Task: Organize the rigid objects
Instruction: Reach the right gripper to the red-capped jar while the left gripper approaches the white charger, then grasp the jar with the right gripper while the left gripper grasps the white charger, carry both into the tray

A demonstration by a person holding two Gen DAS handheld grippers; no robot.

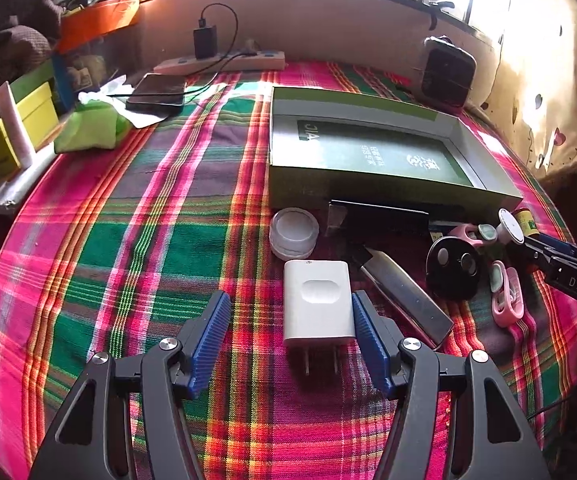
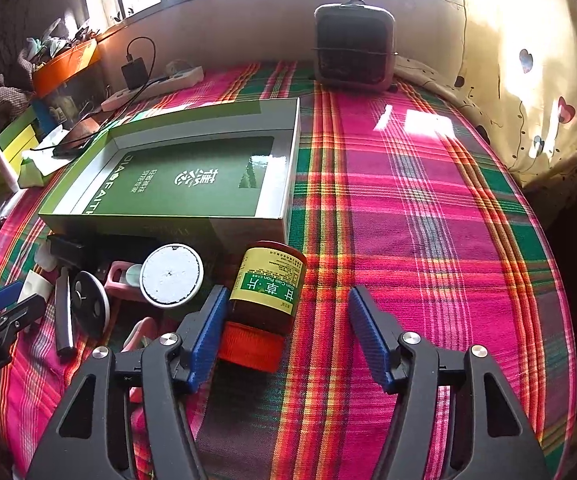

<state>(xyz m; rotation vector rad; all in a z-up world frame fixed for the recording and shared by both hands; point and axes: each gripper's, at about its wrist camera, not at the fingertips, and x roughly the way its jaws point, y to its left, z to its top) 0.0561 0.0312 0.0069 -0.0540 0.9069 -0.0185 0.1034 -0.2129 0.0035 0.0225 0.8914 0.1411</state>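
Surface: plaid cloth (image 1: 136, 216), pink, green and orange, covering the whole work area.

Left gripper (image 1: 290, 320): blue ribbed fingers (image 1: 210, 332) spread wide. A white charger (image 1: 318, 304) lies flat between them, prongs toward the camera. The right-hand finger sits just beside, perhaps touching, the charger's edge; the left-hand finger stands apart from it.

Right gripper (image 2: 284, 320): fingers (image 2: 368, 332) spread wide. A brown medicine bottle (image 2: 266, 288) with a yellow-green label and an orange cap lies on its side between them, cap toward the camera, close against the left-hand finger. The right-hand finger is well apart from it.

Green box (image 1: 368, 148): open, shallow, grey inner walls, printed green floor; nothing seen inside it. It lies on the cloth just beyond the cluster of small items.

Cluster, along the near wall of the box:
- clear round jar (image 1: 294, 232), just beyond the charger
- flat black case (image 1: 380, 218), against the box wall
- silver bar (image 1: 404, 292), lying diagonally, right of the charger
- black disc (image 1: 452, 268) with round insets
- white round lid (image 2: 171, 275), beside the bottle
- pink earphone holder (image 1: 506, 296)

Background: power strip (image 1: 220, 62) with a black adapter plugged in, phone (image 1: 156, 90), small dark fan (image 2: 354, 44) near the window wall.
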